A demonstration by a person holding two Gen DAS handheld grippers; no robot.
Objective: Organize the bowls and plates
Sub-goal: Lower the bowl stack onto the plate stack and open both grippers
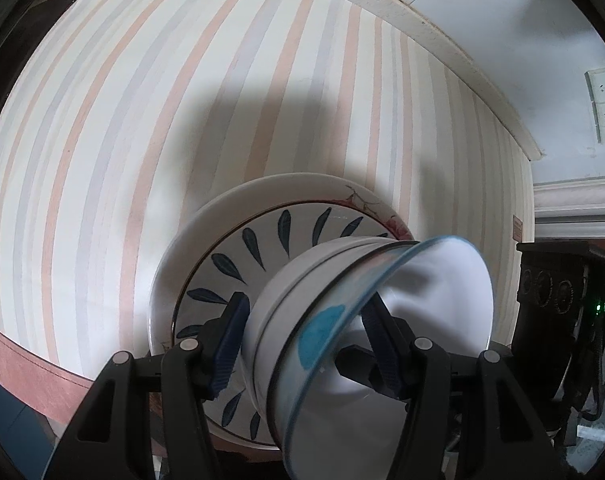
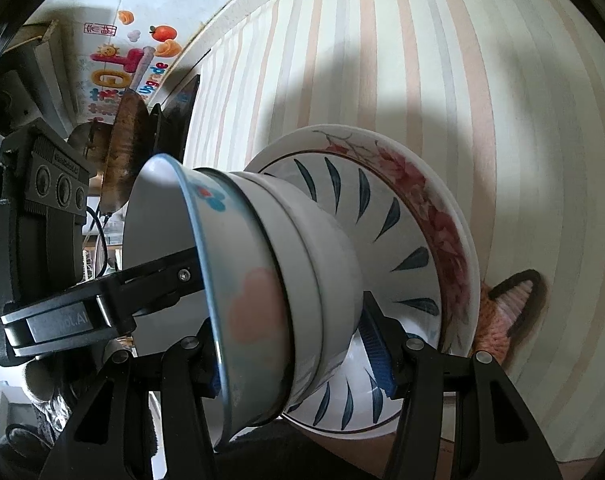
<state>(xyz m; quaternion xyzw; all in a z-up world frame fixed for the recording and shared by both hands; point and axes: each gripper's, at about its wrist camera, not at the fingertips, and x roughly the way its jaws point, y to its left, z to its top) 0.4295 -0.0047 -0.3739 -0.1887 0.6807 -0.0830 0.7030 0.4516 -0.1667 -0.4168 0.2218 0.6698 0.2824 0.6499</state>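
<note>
- Above a pastel-striped tablecloth: tilted stack of nested white ceramic bowls, the outermost glossy with blue and pink blotches, on a leaf-patterned dish and a rose-rimmed plate.
- Left gripper: ribbed blue pads clamp the bowls.
- Right gripper: likewise clamped.
- Writing: none legible.

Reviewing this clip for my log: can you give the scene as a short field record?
surface: striped tablecloth
stack: nested bowls on a leaf-pattern plate, on a floral plate
left gripper: shut on nested bowls
right gripper: shut on nested bowls
bowl tilt: on their side in both views
nearby: knitted item beside the plates
</note>
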